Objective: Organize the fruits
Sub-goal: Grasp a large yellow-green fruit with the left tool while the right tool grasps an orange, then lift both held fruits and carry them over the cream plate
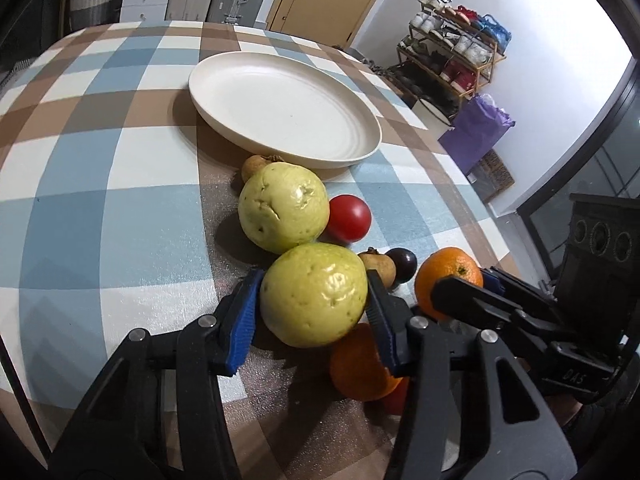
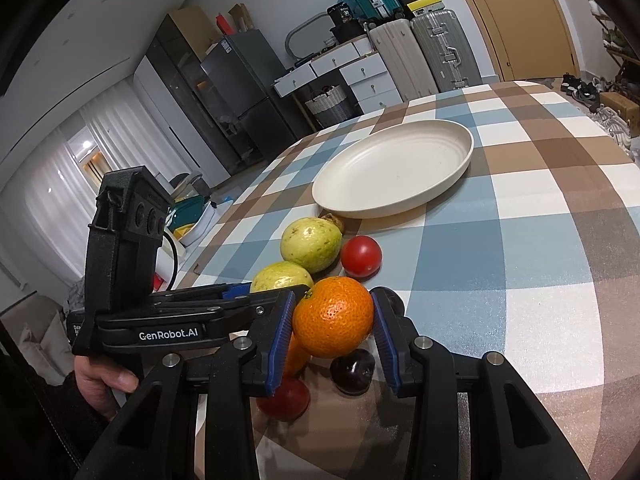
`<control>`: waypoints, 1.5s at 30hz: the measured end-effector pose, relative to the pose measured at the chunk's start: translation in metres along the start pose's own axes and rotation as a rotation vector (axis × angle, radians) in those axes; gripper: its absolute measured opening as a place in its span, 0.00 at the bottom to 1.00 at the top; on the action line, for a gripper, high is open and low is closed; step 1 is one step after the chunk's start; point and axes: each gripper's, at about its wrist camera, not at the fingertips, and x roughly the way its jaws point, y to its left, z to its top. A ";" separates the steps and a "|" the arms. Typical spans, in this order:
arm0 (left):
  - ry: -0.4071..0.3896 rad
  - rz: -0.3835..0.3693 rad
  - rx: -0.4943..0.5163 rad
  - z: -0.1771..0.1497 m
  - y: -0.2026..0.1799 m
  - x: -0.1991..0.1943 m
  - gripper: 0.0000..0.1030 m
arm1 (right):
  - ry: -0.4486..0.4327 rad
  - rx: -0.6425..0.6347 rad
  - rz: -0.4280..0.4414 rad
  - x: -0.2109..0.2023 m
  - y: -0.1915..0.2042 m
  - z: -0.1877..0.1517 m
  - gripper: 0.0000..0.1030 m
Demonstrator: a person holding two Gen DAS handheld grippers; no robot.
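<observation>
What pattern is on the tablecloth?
Checks of blue, brown and white on the tablecloth; clearest in the left wrist view.

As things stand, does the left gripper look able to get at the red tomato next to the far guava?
Probably not directly. The left gripper is shut on the near guava, and the far guava sits partly in front of the red tomato. It would need to let go first.

Two guavas (image 1: 284,212), two oranges (image 2: 333,322), two tomatoes (image 1: 349,218), one plate (image 1: 280,108)
</observation>
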 end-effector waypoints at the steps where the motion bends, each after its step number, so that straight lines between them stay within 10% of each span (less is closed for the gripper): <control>1: 0.000 -0.005 -0.007 0.000 0.002 -0.001 0.46 | -0.001 0.000 0.000 0.000 -0.001 0.000 0.38; 45: -0.135 -0.062 0.010 0.060 -0.013 -0.065 0.46 | -0.082 -0.002 0.039 0.005 -0.005 0.072 0.38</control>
